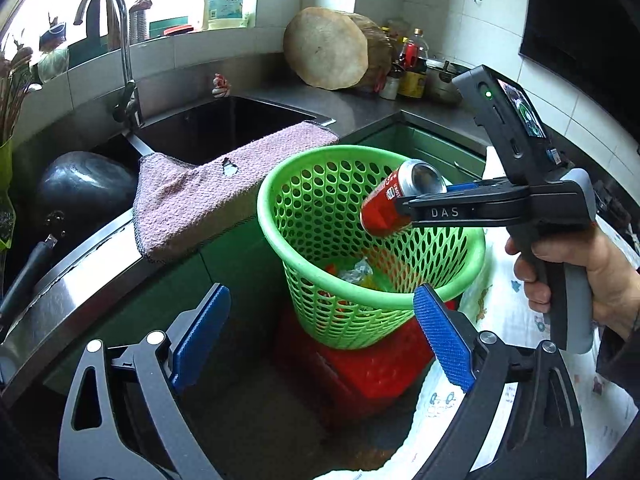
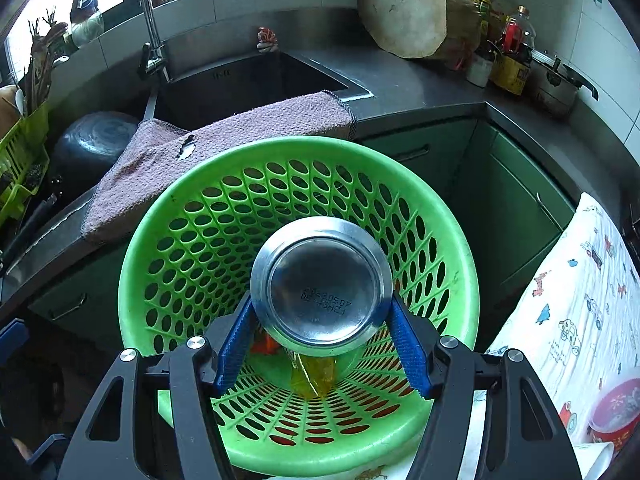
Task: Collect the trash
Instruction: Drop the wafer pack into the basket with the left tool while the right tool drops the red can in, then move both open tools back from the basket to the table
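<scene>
Both tongs are in view. Held in a bare hand [image 1: 576,280] that wraps its grey pistol handle from the right, the right gripper [image 1: 404,206] reaches sideways over the round green perforated plastic basket [image 1: 476,252], its black fingers level and its blue pads [image 2: 234,344] clamped on a red aluminium drink can [image 1: 386,204]. The can hangs tilted above the basket's mouth, top end angled down toward the inside, its bare silver concave base [image 2: 322,286] turned up toward the right wrist camera, with a printed date code on it. Nothing but the two pads touches the can.

Down in the basket lie crumpled wrappers [image 1: 360,274]: clear film, yellow and orange scraps. The basket stands on a red plastic stool [image 1: 372,372] beside green cabinet doors [image 2: 516,216].

Lower and nearer, the left gripper [image 1: 324,340] points down at the floor before the stool, its ribbed blue pads spread wide apart with nothing between them.

A pink-grey towel [image 1: 192,204] with a small hole drapes over the dark sink's [image 1: 240,120] front edge. At right, a white cloth [image 2: 576,300] printed with small cartoon cars.
</scene>
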Motion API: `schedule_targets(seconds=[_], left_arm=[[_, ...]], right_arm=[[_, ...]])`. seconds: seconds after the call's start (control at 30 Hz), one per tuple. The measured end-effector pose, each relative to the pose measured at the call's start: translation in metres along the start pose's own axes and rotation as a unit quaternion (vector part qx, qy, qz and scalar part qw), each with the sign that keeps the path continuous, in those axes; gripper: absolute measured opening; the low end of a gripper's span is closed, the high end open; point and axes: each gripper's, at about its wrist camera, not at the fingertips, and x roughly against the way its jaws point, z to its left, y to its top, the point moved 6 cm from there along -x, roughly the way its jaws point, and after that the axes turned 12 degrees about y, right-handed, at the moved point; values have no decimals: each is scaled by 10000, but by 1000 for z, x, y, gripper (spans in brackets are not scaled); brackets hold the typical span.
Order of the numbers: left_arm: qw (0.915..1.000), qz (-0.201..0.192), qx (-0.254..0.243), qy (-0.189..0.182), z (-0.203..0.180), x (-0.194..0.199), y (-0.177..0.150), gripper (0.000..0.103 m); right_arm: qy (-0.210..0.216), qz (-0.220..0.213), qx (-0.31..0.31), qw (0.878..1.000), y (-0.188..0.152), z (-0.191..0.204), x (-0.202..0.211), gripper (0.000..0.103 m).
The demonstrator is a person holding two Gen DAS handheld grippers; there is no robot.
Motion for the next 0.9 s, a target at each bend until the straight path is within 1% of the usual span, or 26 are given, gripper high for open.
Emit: schedule_targets(seconds=[0.17, 0.4, 0.6, 0.77, 0.9], left_arm=[[10000, 60, 17, 5, 0, -1, -2, 92], [10000, 63, 74, -9, 2, 7, -7, 92], [10000, 12, 59, -74, -2, 21, -10, 93], [9998, -63, -13, -169, -14, 36, -12, 93], [9996, -118, -88, -245, -26, 46, -13, 94]], right_arm=[[-107, -3, 173, 9998, -3, 5, 9, 64], [-297, -226, 299, 9989, -11, 8, 45, 68], [-507, -384, 334, 9974, -27, 9, 82, 68], [-551, -508, 301, 9967, -46, 10, 114, 68], [-678, -610, 274, 9955, -63, 7, 140, 73]])
